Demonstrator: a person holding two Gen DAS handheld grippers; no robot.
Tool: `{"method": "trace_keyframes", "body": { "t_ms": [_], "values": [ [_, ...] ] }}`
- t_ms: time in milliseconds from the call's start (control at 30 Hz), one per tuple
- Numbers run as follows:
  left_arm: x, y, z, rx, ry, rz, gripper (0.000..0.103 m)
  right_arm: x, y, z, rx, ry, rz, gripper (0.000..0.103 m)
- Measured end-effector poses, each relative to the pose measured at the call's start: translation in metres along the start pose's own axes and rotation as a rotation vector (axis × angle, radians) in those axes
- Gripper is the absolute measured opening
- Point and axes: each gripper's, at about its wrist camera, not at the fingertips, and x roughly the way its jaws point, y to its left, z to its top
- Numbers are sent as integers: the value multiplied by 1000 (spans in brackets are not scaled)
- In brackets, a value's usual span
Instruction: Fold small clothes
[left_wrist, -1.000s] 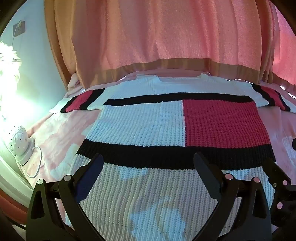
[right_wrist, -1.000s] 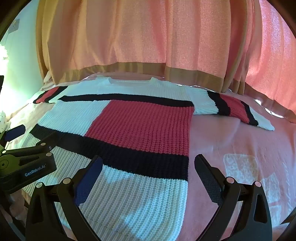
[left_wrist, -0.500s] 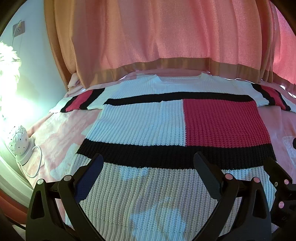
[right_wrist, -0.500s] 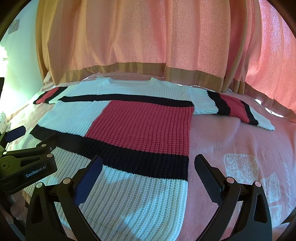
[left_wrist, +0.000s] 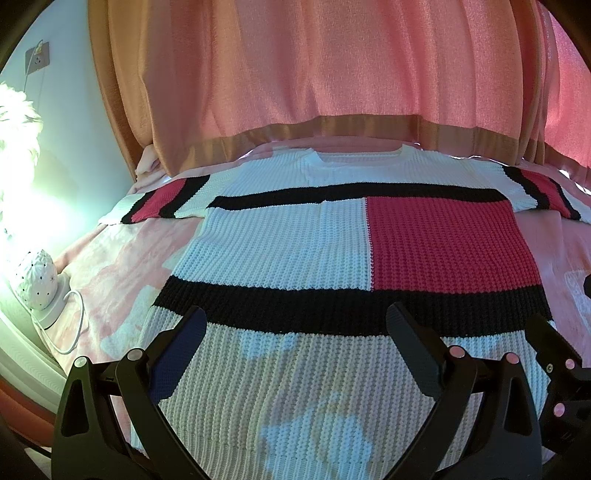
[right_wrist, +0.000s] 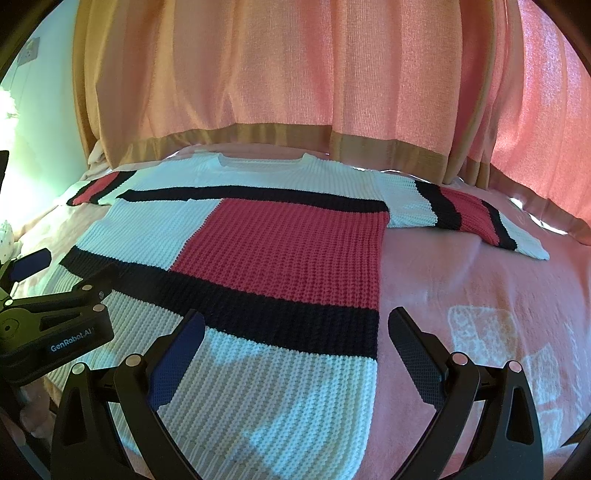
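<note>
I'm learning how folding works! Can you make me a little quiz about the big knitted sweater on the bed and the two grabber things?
1. True or false: the sweater is already folded in half.
2. What colour is the big square on the sweater's chest: A) green B) red C) yellow?
3. Fill in: the left gripper and the right gripper both have their fingers ____, holding nothing.

Key:
1. False; it lies spread flat on the pink blanket, sleeves out.
2. B.
3. Open.
</note>
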Motion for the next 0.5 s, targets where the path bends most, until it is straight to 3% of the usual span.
{"method": "trace_keyframes", "body": {
  "t_ms": [500],
  "values": [
    [0, 1, -1, 5, 1, -1, 96, 0, 3, -2, 3, 2, 2, 98]
  ]
}}
